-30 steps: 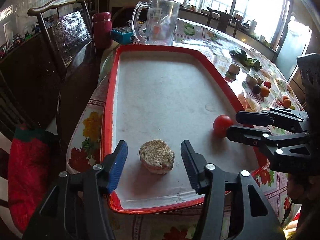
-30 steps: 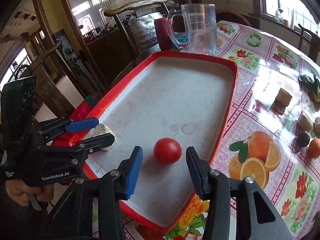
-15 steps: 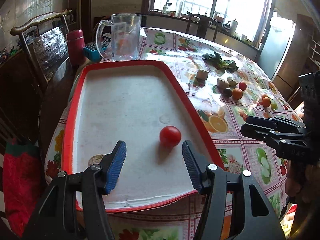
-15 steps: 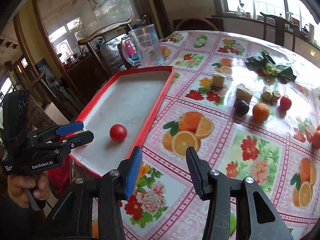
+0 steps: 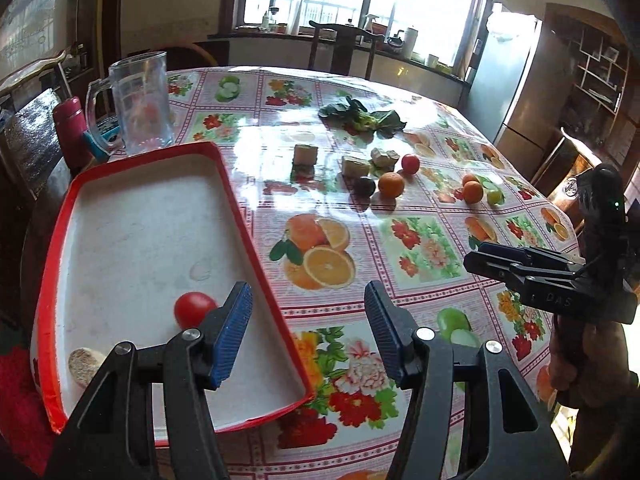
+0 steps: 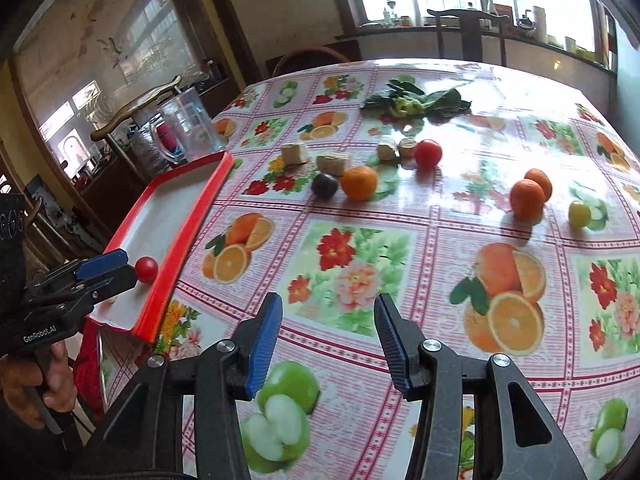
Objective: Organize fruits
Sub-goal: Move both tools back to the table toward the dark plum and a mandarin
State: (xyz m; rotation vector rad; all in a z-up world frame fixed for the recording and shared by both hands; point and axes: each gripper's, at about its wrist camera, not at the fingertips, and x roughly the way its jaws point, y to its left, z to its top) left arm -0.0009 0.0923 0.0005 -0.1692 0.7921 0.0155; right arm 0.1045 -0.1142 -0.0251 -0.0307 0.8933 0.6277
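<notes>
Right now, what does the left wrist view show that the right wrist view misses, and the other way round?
Only the left wrist view shows the round beige cake in the red-rimmed white tray, and a tall steel fridge. Only the right wrist view shows the left gripper from outside, beside the tray. Both share the small red tomato in the tray, the clear glass mug, and loose oranges.
</notes>
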